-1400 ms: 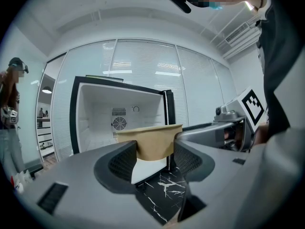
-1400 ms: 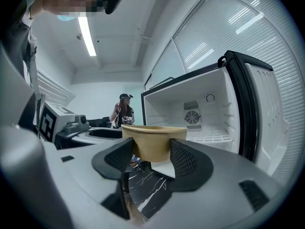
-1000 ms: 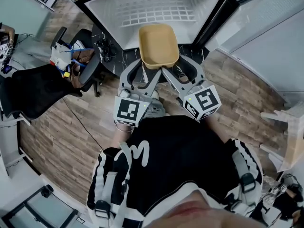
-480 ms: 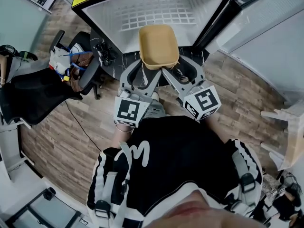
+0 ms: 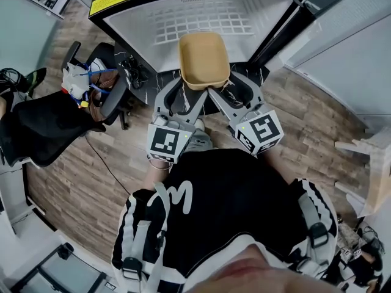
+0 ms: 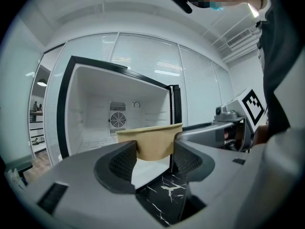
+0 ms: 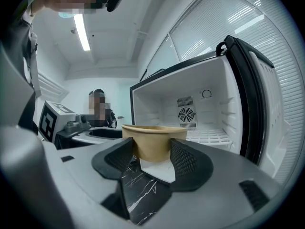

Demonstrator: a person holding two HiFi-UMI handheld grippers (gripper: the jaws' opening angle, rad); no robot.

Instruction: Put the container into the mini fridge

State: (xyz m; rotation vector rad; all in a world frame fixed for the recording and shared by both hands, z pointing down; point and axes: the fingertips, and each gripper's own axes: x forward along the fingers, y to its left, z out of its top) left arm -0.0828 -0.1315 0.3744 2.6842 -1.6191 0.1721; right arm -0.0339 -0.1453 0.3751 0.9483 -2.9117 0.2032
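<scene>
Left gripper [image 5: 187, 94] and right gripper [image 5: 231, 91] are both clamping the near end of the tan, rounded-rectangular, open-topped container [image 5: 204, 58]. Each pair of jaws is pressing on the container's wall, left gripper [image 6: 152, 159] and right gripper [image 7: 152, 159] alike. The container is hanging in the air at 12 o'clock from the grippers, at the mouth of the open black mini fridge with white interior [image 5: 201, 8]. The fridge's black door [image 5: 287, 17] is standing open at 2 o'clock.
</scene>
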